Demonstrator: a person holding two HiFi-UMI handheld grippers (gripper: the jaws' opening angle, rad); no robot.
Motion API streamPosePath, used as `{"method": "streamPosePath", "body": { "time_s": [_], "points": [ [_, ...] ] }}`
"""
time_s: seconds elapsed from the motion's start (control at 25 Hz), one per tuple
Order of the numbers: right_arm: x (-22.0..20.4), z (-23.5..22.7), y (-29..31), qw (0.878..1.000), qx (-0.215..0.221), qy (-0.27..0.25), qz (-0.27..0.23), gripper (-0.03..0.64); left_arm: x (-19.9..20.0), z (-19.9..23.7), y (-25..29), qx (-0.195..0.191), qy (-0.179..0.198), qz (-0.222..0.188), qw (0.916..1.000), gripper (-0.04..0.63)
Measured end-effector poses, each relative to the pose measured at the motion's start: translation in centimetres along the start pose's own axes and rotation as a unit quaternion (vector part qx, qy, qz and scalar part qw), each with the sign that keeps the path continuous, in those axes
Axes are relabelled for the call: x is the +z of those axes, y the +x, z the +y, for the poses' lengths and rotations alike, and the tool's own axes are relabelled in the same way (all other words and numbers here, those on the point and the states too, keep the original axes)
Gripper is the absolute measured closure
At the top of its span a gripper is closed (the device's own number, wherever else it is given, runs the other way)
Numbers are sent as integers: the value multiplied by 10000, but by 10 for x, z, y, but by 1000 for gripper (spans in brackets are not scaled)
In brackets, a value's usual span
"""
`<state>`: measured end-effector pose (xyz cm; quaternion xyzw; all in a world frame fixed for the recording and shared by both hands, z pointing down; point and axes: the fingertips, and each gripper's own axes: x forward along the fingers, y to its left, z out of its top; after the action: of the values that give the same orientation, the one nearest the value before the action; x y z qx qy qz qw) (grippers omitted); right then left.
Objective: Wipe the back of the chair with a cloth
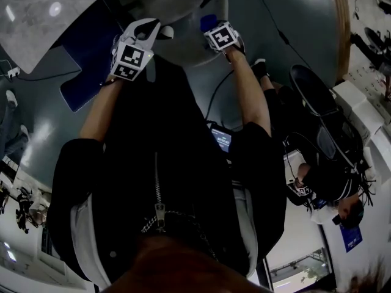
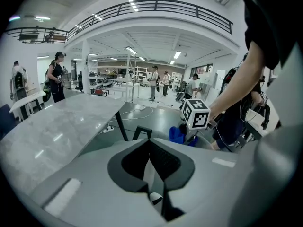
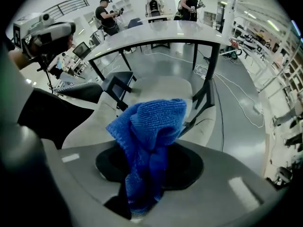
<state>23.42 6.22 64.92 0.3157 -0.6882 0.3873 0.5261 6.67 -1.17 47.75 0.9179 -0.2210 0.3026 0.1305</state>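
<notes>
Your right gripper (image 3: 150, 167) has its jaws clamped on the cloth (image 3: 151, 126), which rises out of them in a bunched, folded wad. The cloth is bright blue with a fine, looped, towel-like weave. Its upper fold flops over toward the chair (image 3: 163, 91). It sits right in front of the chair's pale shell, but I cannot tell whether it touches the shell.

The chair is a smooth, light grey moulded shell with rounded edges, and dark struts show at its side.

Your left gripper (image 2: 150, 150) is at the chair's near edge, to the left of the cloth. Its jaws are drawn together with nothing between them, and the inner pads are dark and ribbed.

Beyond the chair stands a table (image 3: 156, 34) with a long, glossy, pale marbled top. Its edge is curved and it rests on dark slanting legs.

To the right of the chair, white cables (image 3: 227, 86) trail in loose curves across the polished grey floor (image 3: 236, 126).
</notes>
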Motion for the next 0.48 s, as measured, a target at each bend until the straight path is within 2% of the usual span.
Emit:
{"method": "streamPosePath", "body": {
  "time_s": [0.16, 0.32, 0.48],
  "points": [
    [-12, 23, 5, 9992, 265, -124, 271, 460, -4, -3, -7, 63, -79, -32, 9999, 584],
    [-19, 81, 18, 9969, 299, -450, 568, 462, -37, 1, -43, 137, 6, -44, 9999, 584],
    [-32, 79, 16, 9922, 616, -653, 862, 462, -20, -1, -25, 175, -3, -79, 9998, 584]
  ]
}}
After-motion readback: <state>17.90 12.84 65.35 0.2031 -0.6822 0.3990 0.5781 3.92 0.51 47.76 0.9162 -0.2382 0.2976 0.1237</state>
